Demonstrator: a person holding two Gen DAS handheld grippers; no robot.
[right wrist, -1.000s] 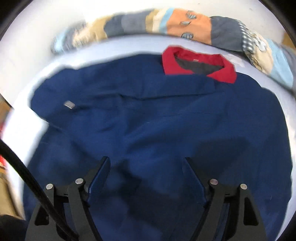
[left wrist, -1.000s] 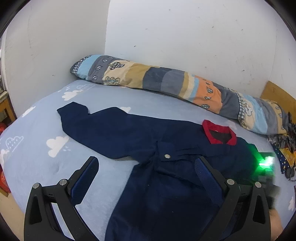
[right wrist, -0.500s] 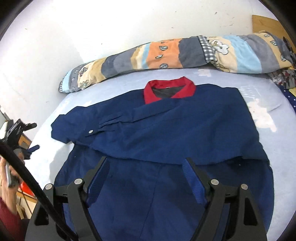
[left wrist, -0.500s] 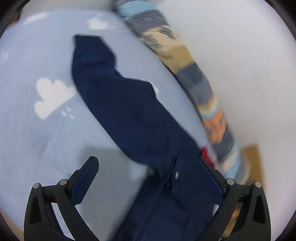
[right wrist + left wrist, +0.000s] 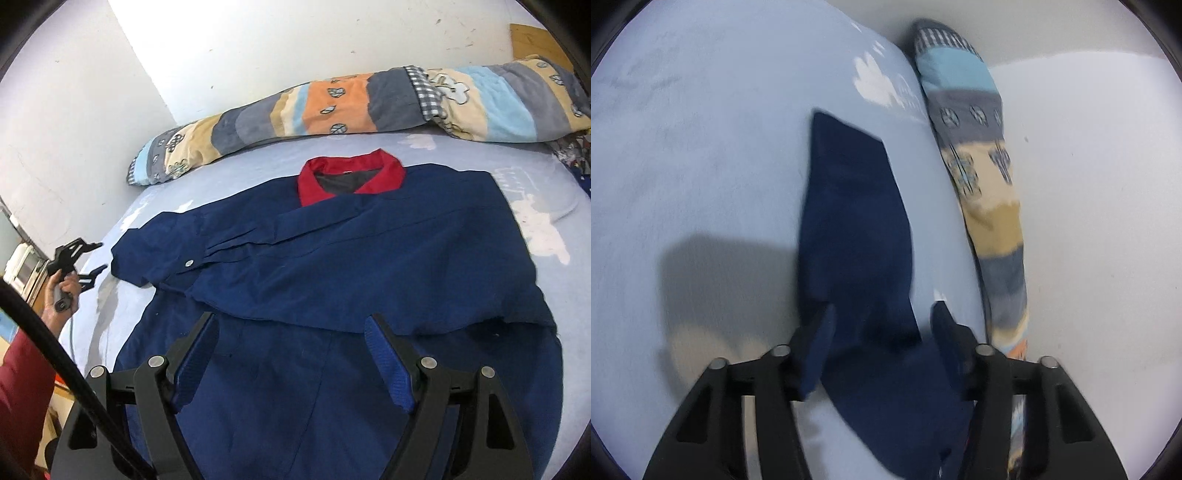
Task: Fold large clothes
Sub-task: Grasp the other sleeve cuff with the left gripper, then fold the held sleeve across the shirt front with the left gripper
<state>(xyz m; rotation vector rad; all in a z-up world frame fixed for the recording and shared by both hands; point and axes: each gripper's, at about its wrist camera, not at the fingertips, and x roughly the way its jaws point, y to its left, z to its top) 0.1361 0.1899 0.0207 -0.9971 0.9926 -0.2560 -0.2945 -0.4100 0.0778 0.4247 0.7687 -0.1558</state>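
Since half a second ago the left gripper [image 5: 882, 321] has turned and come closer to the sleeve [image 5: 849, 229], which now runs straight up between its two fingers; the fingers stand apart on either side of the cloth and do not pinch it. The right gripper [image 5: 291, 354] has stayed almost in place above the lower part of the jacket [image 5: 332, 266], wide open and holding nothing.

The jacket is dark blue with a red collar [image 5: 351, 177] and lies flat on the bed sheet [image 5: 535, 221], front side up. Its right sleeve is folded across the chest, and a small metal snap [image 5: 189, 263] shows at the cuff. The lower hem is cut off by the frame edge. In the left wrist view the picture is blurred (the weave of the cloth cannot be read), and only the sleeve is in sight.

The sheet is pale blue with white cloud prints. A long patchwork bolster [image 5: 332, 107] of soft, fleecy fabric lies along the white wall [image 5: 258, 44]. At the far left of the right wrist view, a hand [image 5: 61, 291] grips the left tool's handle, partly hidden by a black cable [image 5: 55, 354].
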